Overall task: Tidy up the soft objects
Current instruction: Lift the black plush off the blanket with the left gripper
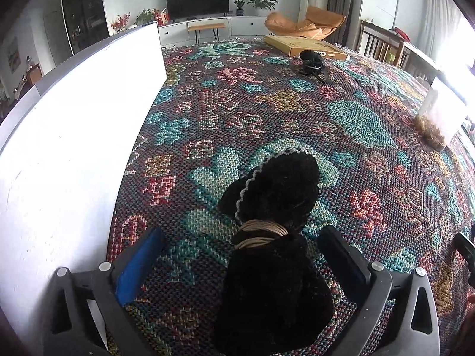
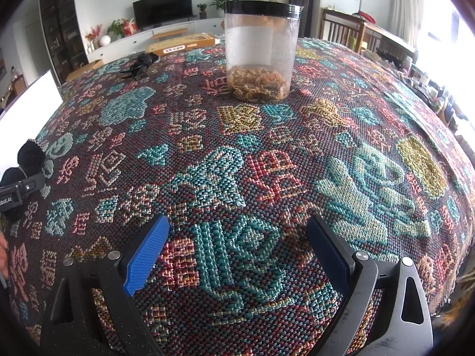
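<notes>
The black plush toy (image 1: 276,237) lay on the woven patterned tablecloth (image 1: 297,112) between the two fingers of the left gripper (image 1: 243,255), its body filling the near middle of the left wrist view and its head reaching farther out past the fingertips. A tan cord was wound round its neck, and a pale zigzag trim edged its head. The left jaws stood wide, with a clear gap of cloth showing on each side of the toy, so neither blue pad pressed on it. The left gripper pointed steeply down at the table, with a white board (image 1: 74,136) standing just to its left.

In the right wrist view the same toy showed small at the far left edge, beside the black frame of the left gripper, well apart from the right gripper (image 2: 237,246). The right jaws also stood wide, with only tablecloth between them, and the gripper tilted down toward the cloth. Farther off, ahead of it, stood a clear jar (image 2: 261,50) with a black lid and brownish contents at its bottom. A small black bundle (image 2: 141,63) and a flat cardboard box (image 2: 184,44) lay near the table's far edge
</notes>
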`<state>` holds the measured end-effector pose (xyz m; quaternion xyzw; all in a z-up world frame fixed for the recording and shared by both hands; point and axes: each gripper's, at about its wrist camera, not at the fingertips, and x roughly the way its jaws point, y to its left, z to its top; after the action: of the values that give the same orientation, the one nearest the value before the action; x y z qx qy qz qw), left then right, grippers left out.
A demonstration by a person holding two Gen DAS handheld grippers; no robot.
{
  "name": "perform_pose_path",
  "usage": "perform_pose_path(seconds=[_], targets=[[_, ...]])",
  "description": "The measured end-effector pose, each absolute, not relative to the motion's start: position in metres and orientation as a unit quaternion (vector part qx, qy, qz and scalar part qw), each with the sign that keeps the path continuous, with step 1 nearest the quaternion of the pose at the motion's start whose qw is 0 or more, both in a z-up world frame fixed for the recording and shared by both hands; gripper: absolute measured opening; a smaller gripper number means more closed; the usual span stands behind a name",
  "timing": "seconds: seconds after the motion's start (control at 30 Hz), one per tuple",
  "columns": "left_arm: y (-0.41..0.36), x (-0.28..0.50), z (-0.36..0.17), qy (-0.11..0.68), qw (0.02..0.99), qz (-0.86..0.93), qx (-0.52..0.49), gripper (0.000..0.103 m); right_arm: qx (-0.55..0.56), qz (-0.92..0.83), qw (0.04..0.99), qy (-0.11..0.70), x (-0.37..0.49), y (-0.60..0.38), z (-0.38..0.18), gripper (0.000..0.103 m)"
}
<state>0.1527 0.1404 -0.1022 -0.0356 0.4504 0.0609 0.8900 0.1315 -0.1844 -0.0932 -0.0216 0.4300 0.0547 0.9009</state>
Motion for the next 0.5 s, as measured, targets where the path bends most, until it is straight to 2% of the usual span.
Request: perform_pose_path(seconds=[0.37,0.5], targets=[[0.1398,0.1527,-0.1024,0.45,0.89,0.062,-0.034,0.103,-0.024,0.059,0.899,0.434,0.1345,-0.1843,-0.0946,0.097],[0.1399,0.1521,-0.1025,0.449,0.89,0.062,-0.034,0.103,-0.032,0.065,0.882,0.465,0.1408,-0.1829,-0.0915,0.096]])
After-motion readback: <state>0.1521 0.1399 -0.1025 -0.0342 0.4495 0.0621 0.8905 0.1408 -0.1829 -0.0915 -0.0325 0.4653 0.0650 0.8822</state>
